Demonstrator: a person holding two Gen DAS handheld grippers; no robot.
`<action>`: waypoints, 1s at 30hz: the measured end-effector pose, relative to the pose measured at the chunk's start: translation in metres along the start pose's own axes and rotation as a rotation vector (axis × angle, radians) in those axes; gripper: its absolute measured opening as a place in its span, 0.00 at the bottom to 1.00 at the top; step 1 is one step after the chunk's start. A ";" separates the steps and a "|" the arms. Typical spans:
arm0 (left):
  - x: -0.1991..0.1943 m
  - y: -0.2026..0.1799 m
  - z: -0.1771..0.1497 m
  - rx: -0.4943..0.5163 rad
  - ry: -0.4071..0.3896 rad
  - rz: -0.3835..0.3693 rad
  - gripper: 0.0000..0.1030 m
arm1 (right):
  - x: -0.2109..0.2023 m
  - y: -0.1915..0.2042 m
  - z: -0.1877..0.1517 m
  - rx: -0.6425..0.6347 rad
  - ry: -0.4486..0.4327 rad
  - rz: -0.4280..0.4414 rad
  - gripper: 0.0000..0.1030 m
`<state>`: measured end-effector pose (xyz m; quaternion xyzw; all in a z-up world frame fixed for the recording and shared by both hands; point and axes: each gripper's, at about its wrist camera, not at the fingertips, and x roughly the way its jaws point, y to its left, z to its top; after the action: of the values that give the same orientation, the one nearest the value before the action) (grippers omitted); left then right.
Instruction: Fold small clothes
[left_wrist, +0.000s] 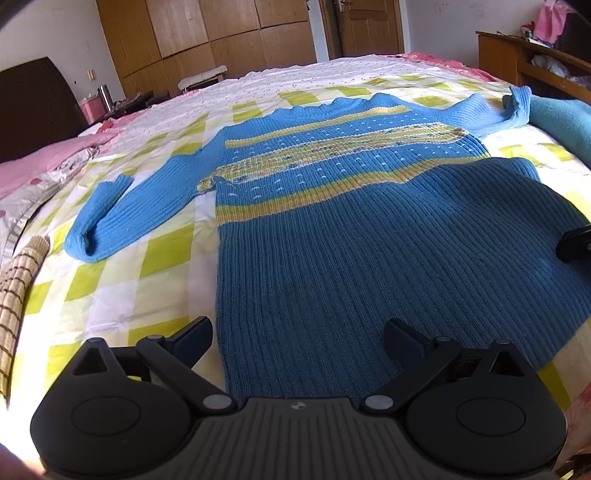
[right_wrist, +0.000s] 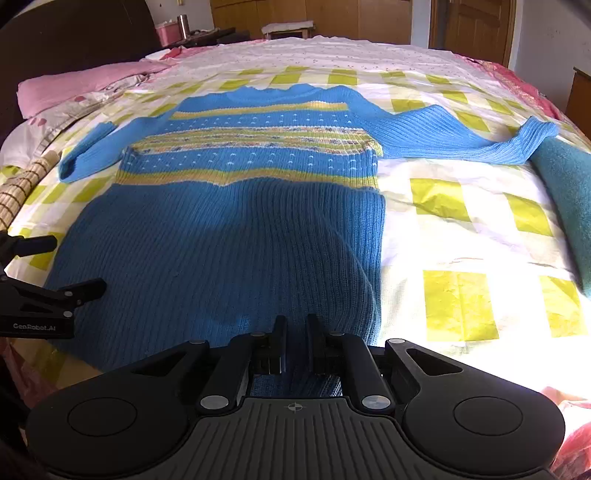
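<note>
A blue knit sweater (left_wrist: 351, 229) with yellow stripes lies flat on the bed, front up, both sleeves spread out; it also shows in the right wrist view (right_wrist: 229, 236). My left gripper (left_wrist: 297, 338) is open and empty, its fingers straddling the sweater's left bottom hem. My right gripper (right_wrist: 295, 332) has its jaws nearly together over the right part of the bottom hem, with blue knit showing between the fingers; whether it grips the hem I cannot tell. The left gripper also appears at the left edge of the right wrist view (right_wrist: 74, 266).
The bed is covered with a white and yellow-green checked sheet (right_wrist: 461, 229). A teal folded cloth (right_wrist: 569, 206) lies at the right. A pink pillow (right_wrist: 81, 85) and a bamboo mat (left_wrist: 14, 288) lie at the left. A wooden wardrobe (left_wrist: 207, 37) stands beyond.
</note>
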<state>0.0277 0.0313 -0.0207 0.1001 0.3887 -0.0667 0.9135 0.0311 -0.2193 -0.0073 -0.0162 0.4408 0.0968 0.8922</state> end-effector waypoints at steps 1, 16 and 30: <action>0.001 0.002 0.001 -0.020 0.010 -0.007 1.00 | -0.001 -0.001 0.000 0.002 -0.005 0.004 0.11; -0.010 0.006 0.026 -0.069 -0.149 0.053 1.00 | -0.005 -0.006 0.037 0.022 -0.119 0.098 0.12; 0.007 0.004 0.047 -0.071 -0.167 0.057 1.00 | 0.015 -0.013 0.046 0.026 -0.115 0.103 0.12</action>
<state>0.0656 0.0235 0.0068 0.0726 0.3103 -0.0347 0.9472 0.0781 -0.2249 0.0082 0.0240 0.3902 0.1375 0.9101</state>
